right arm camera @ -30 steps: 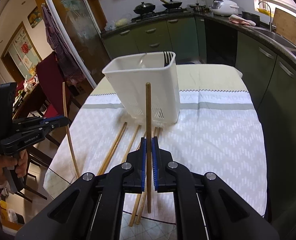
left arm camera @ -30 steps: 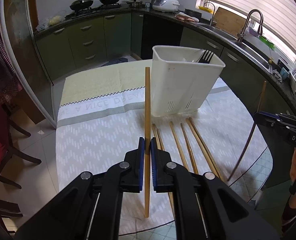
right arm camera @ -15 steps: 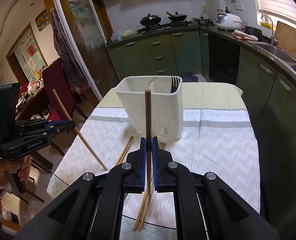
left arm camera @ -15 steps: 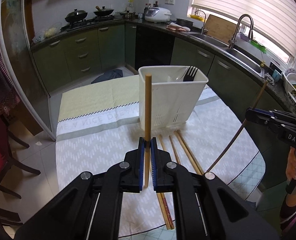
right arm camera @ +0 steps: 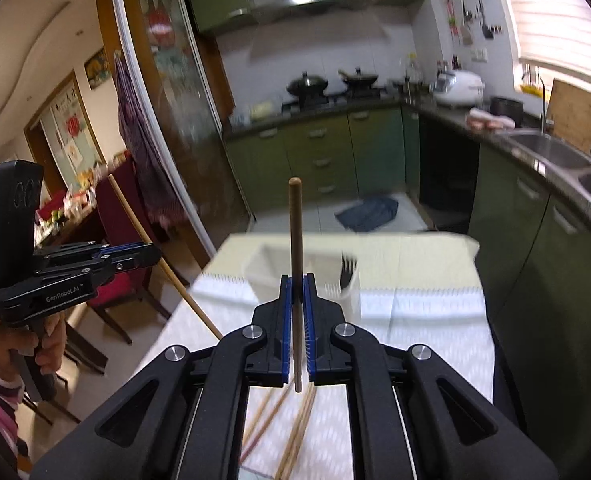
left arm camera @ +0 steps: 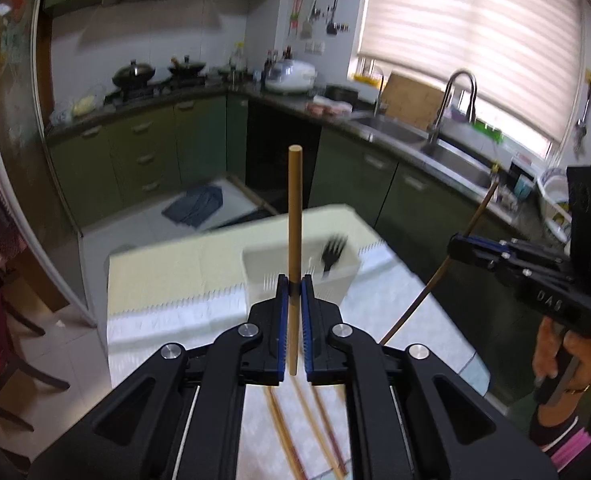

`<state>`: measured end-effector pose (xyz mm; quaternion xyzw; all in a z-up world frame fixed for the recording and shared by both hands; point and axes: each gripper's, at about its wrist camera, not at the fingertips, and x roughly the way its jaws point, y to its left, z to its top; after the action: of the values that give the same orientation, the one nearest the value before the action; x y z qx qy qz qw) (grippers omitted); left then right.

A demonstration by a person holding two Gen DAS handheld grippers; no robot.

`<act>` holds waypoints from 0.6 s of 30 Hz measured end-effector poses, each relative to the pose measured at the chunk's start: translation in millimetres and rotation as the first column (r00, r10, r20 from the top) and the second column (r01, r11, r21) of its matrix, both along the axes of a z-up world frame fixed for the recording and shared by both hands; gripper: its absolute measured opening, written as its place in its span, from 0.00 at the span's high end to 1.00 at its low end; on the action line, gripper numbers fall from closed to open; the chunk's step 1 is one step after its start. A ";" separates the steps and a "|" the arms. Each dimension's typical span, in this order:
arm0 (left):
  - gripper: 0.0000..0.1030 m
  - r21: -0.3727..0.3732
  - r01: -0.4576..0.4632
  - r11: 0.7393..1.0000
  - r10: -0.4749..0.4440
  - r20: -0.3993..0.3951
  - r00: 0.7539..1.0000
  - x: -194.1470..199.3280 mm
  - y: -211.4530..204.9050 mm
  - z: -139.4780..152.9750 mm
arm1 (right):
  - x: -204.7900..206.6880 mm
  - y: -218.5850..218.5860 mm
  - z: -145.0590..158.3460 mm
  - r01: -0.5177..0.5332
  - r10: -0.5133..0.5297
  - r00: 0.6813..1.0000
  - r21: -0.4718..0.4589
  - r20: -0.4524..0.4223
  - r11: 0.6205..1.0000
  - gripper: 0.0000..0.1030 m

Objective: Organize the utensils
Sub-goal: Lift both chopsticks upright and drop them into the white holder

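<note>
**Chopsticks lifted in both claws, holder below and ahead**

Chopsticks are the job here. The left gripper (left arm camera: 294, 284) is clamped on a pale chopstick (left arm camera: 294, 216) that stands upright between its blue pads, its lower tip hanging just below the jaws. The right gripper (right arm camera: 296, 285) is clamped the same way on a darker chopstick (right arm camera: 296, 236), also upright.

Just beyond and below each claw sits the white utensil holder (left arm camera: 351, 276), blurred, with a black fork (left arm camera: 332, 255) already standing in its right-hand part. Under both claws, more loose chopsticks (left arm camera: 315, 412) lie on the patterned tablecloth (right arm camera: 423, 320).

Both sticks appear to be on their way to the holder. To do it well, bring each lower tip over the holder's open mouth before lowering, keep the sticks vertical, steer clear of the fork, and loosen the grip only once the tip is well inside. Lowering one stick at a time should keep the two from clashing.
</note>
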<state>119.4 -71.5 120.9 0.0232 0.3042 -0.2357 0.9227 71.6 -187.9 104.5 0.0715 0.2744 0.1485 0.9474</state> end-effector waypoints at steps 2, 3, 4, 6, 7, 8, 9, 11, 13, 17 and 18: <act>0.94 -0.010 -0.002 1.000 0.003 0.045 0.999 2.7 -2.8 18.8 | 3.4 -2.8 18.2 0.007 -0.007 0.999 0.012 0.040 1.000 0.94; 0.94 -0.021 -0.008 1.000 0.009 0.074 0.997 5.7 -4.1 30.5 | 6.2 -4.0 27.2 0.012 -0.013 0.998 0.017 0.060 1.000 0.94; 0.94 -0.029 -0.008 1.000 0.011 0.090 0.996 8.3 -5.1 38.0 | 9.9 -5.3 35.3 0.021 -0.023 0.997 0.021 0.078 1.000 0.94; 0.94 -0.047 -0.022 0.999 0.028 0.129 0.991 17.7 -7.2 52.1 | 19.4 -7.5 48.6 0.045 -0.047 0.993 0.024 0.108 0.999 0.94; 0.94 -0.052 -0.027 0.998 0.034 0.141 0.989 21.3 -8.1 55.8 | 24.6 -9.2 52.4 0.056 -0.059 0.991 0.029 0.121 0.998 0.94; 0.94 -0.055 -0.031 0.998 0.039 0.157 0.987 26.1 -9.8 59.1 | 30.0 -10.4 56.7 0.064 -0.068 0.989 0.032 0.130 0.997 0.94; 0.94 -0.053 -0.039 0.998 0.047 0.173 0.984 30.8 -11.6 60.4 | 35.6 -11.5 59.9 0.076 -0.080 0.987 0.032 0.139 0.997 0.94; 0.94 -0.041 -0.053 0.998 0.060 0.198 0.978 40.6 -17.4 57.9 | 50.9 -13.4 61.5 0.094 -0.099 0.984 0.038 0.146 0.995 0.94; 0.94 -0.018 -0.056 0.998 0.058 0.181 0.982 53.1 -24.9 46.1 | 66.3 -13.3 56.4 0.110 -0.114 0.983 0.037 0.143 0.993 0.94; 0.94 0.012 -0.054 0.998 0.053 0.094 0.994 77.6 -35.0 11.8 | 98.0 -8.8 29.9 0.122 -0.123 0.989 0.016 0.083 0.992 0.94; 0.94 0.025 -0.058 0.998 0.056 0.073 0.996 83.0 -37.1 1.9 | 105.2 -7.7 20.0 0.119 -0.120 0.991 0.010 0.055 0.993 0.94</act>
<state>202.4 -108.5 122.8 0.0356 0.2744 -0.2042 0.9390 176.8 -195.6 124.6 0.0865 0.2426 0.0942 0.9616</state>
